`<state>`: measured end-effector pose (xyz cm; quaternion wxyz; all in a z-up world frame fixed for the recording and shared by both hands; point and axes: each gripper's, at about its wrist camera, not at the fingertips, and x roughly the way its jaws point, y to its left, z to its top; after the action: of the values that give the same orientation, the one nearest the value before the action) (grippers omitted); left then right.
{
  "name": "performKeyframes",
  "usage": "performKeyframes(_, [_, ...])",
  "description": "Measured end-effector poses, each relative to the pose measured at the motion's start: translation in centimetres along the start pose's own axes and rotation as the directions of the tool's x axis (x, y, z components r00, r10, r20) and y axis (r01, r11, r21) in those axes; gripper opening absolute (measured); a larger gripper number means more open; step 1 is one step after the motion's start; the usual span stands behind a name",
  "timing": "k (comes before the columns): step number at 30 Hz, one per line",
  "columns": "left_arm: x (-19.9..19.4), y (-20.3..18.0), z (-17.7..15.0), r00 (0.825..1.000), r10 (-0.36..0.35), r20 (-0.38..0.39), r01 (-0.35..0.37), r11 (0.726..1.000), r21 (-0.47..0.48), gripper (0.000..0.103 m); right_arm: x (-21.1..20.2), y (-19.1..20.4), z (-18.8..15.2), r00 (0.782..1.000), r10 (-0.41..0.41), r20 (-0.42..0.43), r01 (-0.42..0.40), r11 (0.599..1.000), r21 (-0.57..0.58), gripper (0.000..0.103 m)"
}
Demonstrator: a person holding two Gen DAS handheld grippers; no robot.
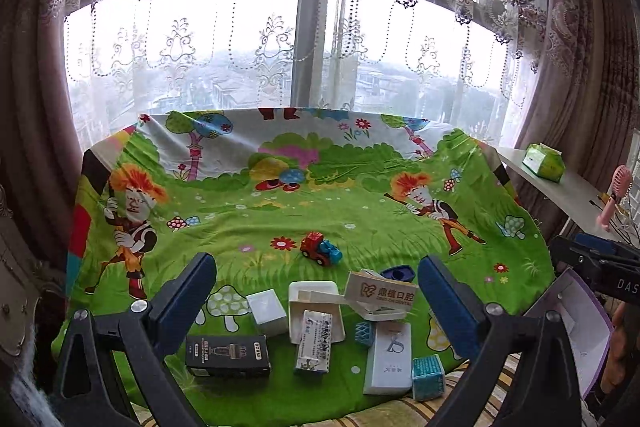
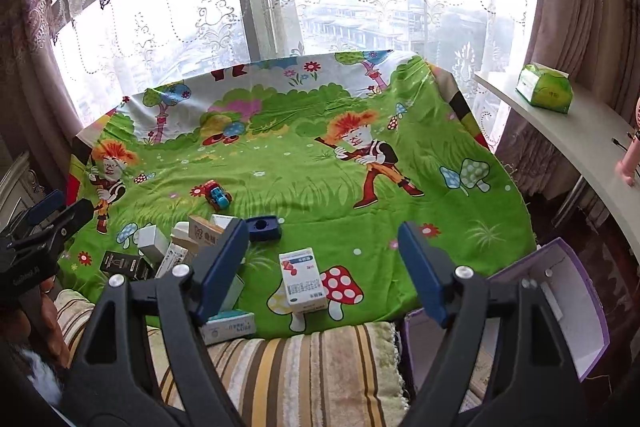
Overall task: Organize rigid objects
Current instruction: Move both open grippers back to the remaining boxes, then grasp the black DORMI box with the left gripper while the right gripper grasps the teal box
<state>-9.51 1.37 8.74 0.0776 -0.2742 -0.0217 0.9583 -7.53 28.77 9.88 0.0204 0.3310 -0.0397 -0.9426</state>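
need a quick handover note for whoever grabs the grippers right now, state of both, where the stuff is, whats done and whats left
Left gripper: open, empty, above the pile of small boxes.
Right gripper: open, empty; red-and-white box stands upright ahead of it.
Toy truck sits apart, farther back on the green cloth.
Purple box open at the right edge.
Done: nothing visibly sorted.
Left: gather all items, probably into the purple box.

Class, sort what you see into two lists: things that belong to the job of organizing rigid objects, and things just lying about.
Belongs to the job:
- black box
- toy truck
- red-and-white medicine box
- purple storage box
- left gripper, right gripper, both open, empty

Just lying about:
- green tissue pack
- pink fan
- curtains
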Motion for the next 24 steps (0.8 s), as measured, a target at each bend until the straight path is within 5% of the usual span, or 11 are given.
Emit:
performKeyframes(5, [1.6, 3.3, -1.8, 0.995, 0.07, -0.077, -0.077, 0.993, -0.085, 0.102, 3.0, 3.1, -1.9, 0.993, 0.089, -0.077, -0.092, 0.995, -0.043, 0.082])
performKeyframes(14, [4.2, 7.8, -5.3, 0.966, 0.114, -0.231, -0.174, 0.95, -0.258, 0.102, 8.0, 3.8, -6.5, 0.922, 0.252, -0.293, -0.27, 0.963, -0.022, 0.082])
performKeyframes(24, [7.2, 7.1, -6.8, 0.915, 0.164, -0.368, -0.247, 0.95, -0.191, 0.102, 10.8, 3.7, -8.1, 0.846, 0.341, -0.409, -0.366, 0.931, 0.02, 0.082])
